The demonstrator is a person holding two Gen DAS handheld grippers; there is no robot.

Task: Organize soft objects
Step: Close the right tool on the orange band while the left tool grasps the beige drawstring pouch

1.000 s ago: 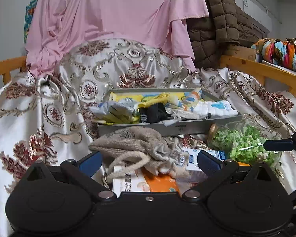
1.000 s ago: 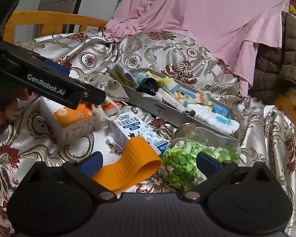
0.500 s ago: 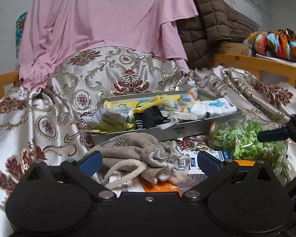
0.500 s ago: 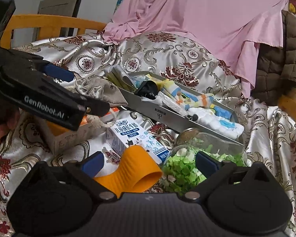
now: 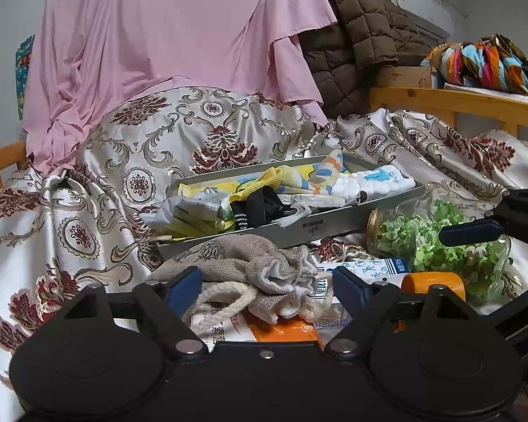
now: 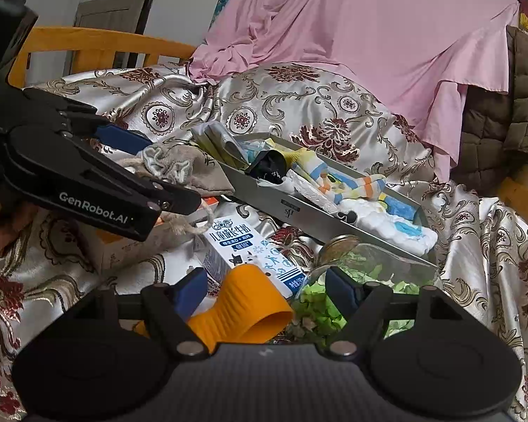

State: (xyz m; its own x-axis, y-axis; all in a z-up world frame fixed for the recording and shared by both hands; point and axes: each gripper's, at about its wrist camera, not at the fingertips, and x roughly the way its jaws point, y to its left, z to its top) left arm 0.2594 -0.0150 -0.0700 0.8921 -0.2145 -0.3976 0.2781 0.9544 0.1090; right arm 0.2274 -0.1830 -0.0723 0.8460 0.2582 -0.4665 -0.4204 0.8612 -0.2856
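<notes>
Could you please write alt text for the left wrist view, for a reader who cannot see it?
The open left gripper frames a crumpled beige drawstring cloth pouch lying on an orange-and-white carton. Behind sits a grey metal tray heaped with socks, on a floral satin bedspread. At right, a clear jar of green bits lies on its side.

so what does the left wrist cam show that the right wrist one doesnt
Only the left wrist view shows the colourful striped bundle on the wooden rail at far right, and the white air conditioner high on the wall.

Only the right wrist view shows the grey door, a hand behind the left claw, and the milk carton's full printed face.

Both show the grey tray of socks, the beige drawstring pouch, the jar of green pieces, the orange cup and the pink sheet.
</notes>
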